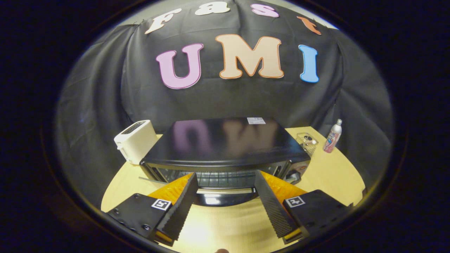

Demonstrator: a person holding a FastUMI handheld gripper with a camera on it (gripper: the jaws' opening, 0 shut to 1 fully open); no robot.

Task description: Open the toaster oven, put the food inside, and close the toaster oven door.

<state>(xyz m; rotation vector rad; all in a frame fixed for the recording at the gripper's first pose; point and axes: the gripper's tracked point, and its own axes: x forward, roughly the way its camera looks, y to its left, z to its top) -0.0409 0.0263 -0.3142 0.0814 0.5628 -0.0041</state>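
Gripper view: the gripper (225, 182) hovers above a pale yellow table (327, 175), its two fingers (182, 203) spread wide apart with nothing clasped between them. Just ahead of the fingertips, and framed between them, stands the toaster oven (225, 147), a black box with a glossy flat top (the top mirrors the booth wall behind it). Its glass front faces the gripper; a wire rack (221, 178) is visible behind the glass, and a dark curved handle (225, 197) lies low between the fingers. Whether the door is fully shut or slightly ajar cannot be told from this angle. A control knob (293, 175) sits at the oven's right front corner, just beyond the right finger. To the left of the oven, touching or nearly touching its side, stands a white slot toaster (135, 140). To the right, apart from the oven, a clear container (307, 142) rests on the table, and beside it an upright bottle (333, 136) with a printed wrap.
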